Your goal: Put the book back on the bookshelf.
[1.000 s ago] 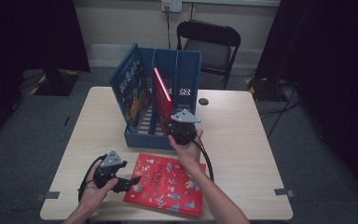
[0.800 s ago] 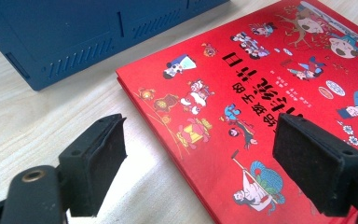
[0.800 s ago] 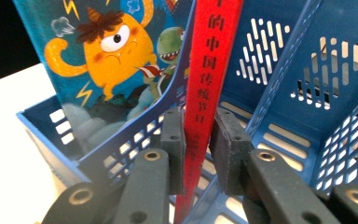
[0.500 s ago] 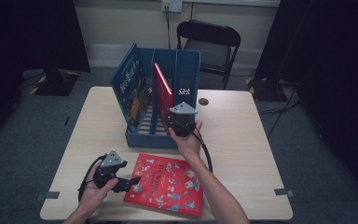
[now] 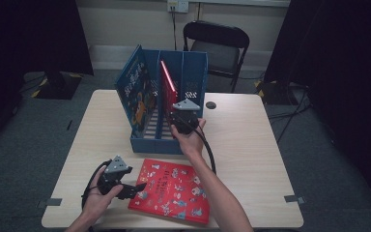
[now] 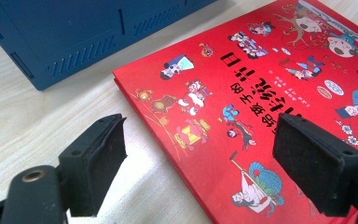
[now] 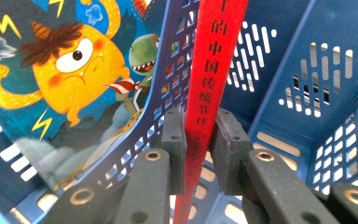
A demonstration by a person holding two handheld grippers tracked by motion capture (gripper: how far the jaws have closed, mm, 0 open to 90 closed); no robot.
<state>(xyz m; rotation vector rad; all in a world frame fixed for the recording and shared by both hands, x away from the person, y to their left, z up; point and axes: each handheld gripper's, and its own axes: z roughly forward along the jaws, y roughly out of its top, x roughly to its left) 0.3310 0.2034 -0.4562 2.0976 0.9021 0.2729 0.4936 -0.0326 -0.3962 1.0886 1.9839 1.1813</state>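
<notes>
A red book (image 7: 204,93) stands upright in the blue rack's (image 5: 193,77) middle slot, right tongs (image 7: 196,140) clamped on its spine to steady it. At seven o'clock, left tongs (image 6: 196,163) gape over a second book (image 5: 171,191) lying flat on the tabletop (image 5: 261,145).

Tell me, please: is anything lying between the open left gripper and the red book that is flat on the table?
Nothing visible does. The left gripper is open, and the red book lies flat on the table right ahead of it, with one corner of the book already reaching between the jaws. The blue file rack stands farther back, off to the side.
</notes>
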